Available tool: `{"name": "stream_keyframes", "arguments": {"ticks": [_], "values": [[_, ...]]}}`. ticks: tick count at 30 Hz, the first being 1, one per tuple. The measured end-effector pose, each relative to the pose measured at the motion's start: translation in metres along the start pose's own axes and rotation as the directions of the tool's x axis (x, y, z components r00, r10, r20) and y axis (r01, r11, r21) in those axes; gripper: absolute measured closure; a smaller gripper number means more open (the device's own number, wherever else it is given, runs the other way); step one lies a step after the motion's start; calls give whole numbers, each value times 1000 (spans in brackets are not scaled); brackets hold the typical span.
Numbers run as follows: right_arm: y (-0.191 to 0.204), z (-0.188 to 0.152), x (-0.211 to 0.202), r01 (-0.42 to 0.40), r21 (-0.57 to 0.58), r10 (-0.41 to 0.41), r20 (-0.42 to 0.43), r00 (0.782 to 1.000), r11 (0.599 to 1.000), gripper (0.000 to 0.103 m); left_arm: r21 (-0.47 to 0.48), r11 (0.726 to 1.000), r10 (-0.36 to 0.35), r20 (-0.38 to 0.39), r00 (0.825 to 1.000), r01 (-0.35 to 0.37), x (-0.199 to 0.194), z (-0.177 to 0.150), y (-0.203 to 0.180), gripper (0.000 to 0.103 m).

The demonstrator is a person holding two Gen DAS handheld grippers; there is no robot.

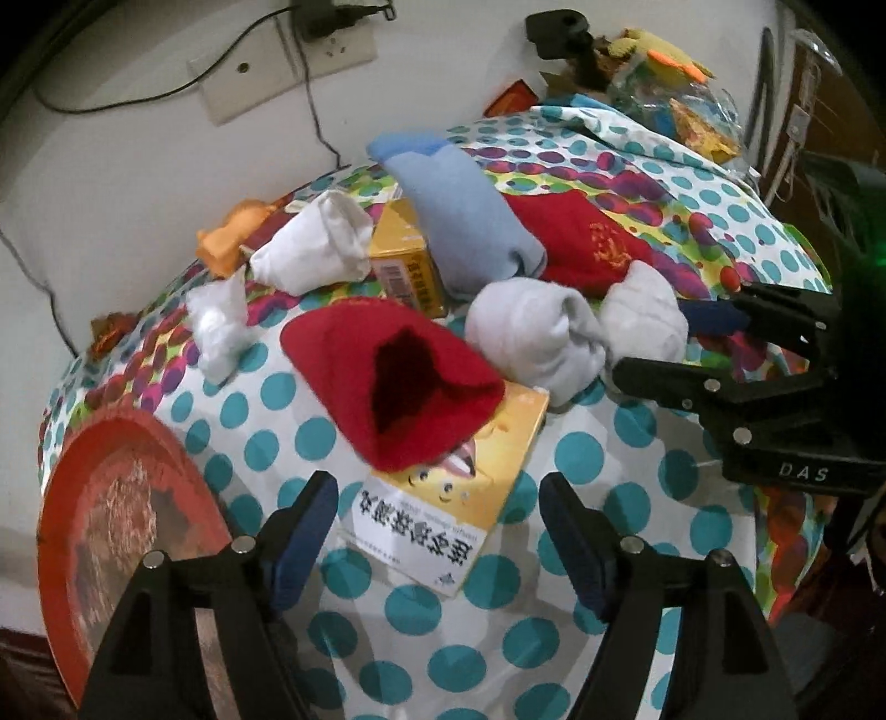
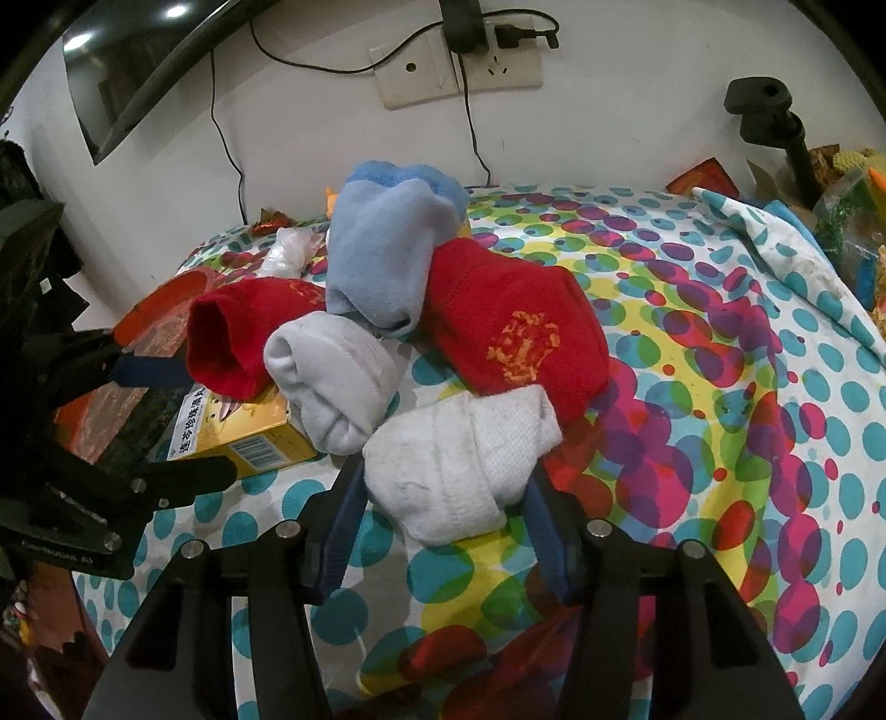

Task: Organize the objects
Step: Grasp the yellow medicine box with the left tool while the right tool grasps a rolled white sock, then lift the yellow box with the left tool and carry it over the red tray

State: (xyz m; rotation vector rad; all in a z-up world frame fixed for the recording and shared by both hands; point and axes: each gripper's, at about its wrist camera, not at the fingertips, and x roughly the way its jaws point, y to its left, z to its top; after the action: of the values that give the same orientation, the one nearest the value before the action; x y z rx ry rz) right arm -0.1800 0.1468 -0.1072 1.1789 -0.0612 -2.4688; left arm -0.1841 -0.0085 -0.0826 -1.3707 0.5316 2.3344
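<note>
Several rolled socks lie in a heap on a dotted cloth [image 1: 581, 454]. My left gripper [image 1: 437, 493] stands open above a flat yellow box [image 1: 470, 487], nothing between its fingers. A red sock [image 1: 398, 382] rests on that box just beyond the tips. My right gripper [image 2: 443, 482] is shut on a white sock [image 2: 459, 465], pads pressing both its sides. Behind it lie a grey-white sock [image 2: 332, 376], a red sock with a gold emblem [image 2: 515, 327] and a blue sock [image 2: 387, 249]. The left gripper [image 2: 177, 423] shows at the left edge of the right wrist view.
A red round tray [image 1: 111, 526] lies at the cloth's left edge. Another white sock [image 1: 315, 243], a small yellow carton [image 1: 410, 260] and crumpled plastic [image 1: 219, 327] sit toward the wall. Cables hang from a wall socket [image 1: 332, 44]. Toys and bags [image 1: 675, 94] crowd the far right.
</note>
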Motion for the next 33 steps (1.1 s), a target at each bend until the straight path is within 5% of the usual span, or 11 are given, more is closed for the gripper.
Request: {"name": "stream_keyframes", "arguments": {"ticks": [9,18,26,33], "values": [[0,0,0,2,-2,-2,2,1000,1000,50,9,1000,-8,-51,999,9,20,3,-2,26],[0,0,-1,-2,1,2,3,1000,1000,50,-28,999,37,19,999,-36,19,-5,-11,27],[0,2,-2,-4,4,4,2,1000,1000,50,-97,995,10,24,1000,-7,6,-13,-10,43],[0,0,-3,-10,1,10,11,1000,1000,50,-162,987,9,48,999,-1,-6,-25,-15,46]]}}
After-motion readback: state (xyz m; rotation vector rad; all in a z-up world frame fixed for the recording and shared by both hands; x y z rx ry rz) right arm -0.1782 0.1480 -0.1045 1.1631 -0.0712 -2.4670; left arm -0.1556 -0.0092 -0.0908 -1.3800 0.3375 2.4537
